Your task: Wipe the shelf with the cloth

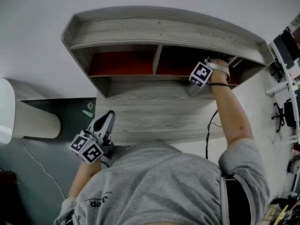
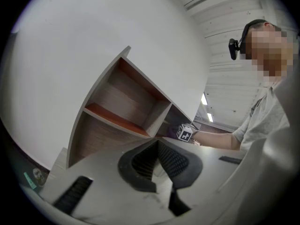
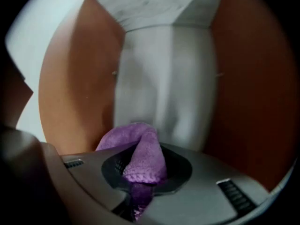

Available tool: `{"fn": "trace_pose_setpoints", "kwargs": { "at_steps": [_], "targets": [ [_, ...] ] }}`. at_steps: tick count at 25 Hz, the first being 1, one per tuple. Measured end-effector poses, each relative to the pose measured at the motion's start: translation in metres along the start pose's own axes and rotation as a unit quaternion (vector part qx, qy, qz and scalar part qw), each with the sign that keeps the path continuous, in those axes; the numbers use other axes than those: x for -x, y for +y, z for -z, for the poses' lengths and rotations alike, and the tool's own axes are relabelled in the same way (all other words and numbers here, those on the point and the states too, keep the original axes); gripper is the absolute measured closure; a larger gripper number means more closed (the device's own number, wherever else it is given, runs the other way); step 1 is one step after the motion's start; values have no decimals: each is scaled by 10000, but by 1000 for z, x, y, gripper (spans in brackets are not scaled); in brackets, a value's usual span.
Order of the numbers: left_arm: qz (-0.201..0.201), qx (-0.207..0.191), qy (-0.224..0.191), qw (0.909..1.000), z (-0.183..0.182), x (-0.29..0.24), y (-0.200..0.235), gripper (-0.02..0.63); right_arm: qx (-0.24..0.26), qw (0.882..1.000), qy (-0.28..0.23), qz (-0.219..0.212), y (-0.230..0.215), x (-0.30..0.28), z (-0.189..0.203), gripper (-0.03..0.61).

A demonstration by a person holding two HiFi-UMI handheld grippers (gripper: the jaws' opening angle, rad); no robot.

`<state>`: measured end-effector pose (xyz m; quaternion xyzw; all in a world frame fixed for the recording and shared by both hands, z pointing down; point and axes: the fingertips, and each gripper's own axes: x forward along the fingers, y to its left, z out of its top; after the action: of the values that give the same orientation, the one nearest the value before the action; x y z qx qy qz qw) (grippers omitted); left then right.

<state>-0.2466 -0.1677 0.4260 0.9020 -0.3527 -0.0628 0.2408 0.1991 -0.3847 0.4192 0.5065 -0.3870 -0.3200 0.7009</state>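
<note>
The right gripper's (image 3: 144,168) jaws are clamped on a purple cloth (image 3: 142,146). The cloth bulges up out of the jaws in a thick fold, and a narrower tail hangs down between them. The left gripper's (image 2: 158,143) jaws are together at the tips, with nothing between them.

In the head view the grey wooden shelf (image 1: 154,29) hangs on a white wall. It has two open compartments with red-brown insides, split by an upright divider (image 1: 157,58). The person's right arm (image 1: 232,111) reaches up into the right compartment (image 1: 180,60), near its right end. The right gripper's marker cube (image 1: 201,74) sits at that compartment's front edge, and the jaws and cloth are out of sight inside.

The right gripper view shows the cloth inside the compartment, facing a pale grey panel (image 3: 164,78) with red-brown surfaces on either side. Whether the cloth touches any surface cannot be told. The left compartment (image 1: 122,62) has nothing in it.

The left gripper hangs low by the lower left corner of the shelf's broad front board (image 1: 154,114), well apart from the right one, with its tips pointing up towards the shelf. A black cable (image 1: 209,128) runs down beside the right forearm.
</note>
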Motion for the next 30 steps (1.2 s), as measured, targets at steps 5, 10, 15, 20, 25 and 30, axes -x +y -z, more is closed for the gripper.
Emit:
{"fn": "trace_pose_setpoints", "kwargs": {
  "at_steps": [5,10,15,20,25,30],
  "targets": [
    [252,98,87,9996,-5,15,18,598,-1032,9871,15,1225,-49,44,16,515],
    [506,-24,381,9980,-16,33,35,598,-1880,9648,440,1786,-65,64,40,515],
    [757,-303,594,9949,-37,23,48,598,-2058,9578,913,1788,-64,48,52,515],
    [1167,-618,754,9884,-51,-6,45,597,-1665,9624,1241,1752,-60,17,50,515],
    [1263,-523,952,9860,-38,-20,48,598,-1081,9738,1588,1220,-41,-11,42,515],
    [1281,-370,1004,9860,-30,-25,50,597,-638,9796,1807,-605,41,-21,30,514]
  ]
}}
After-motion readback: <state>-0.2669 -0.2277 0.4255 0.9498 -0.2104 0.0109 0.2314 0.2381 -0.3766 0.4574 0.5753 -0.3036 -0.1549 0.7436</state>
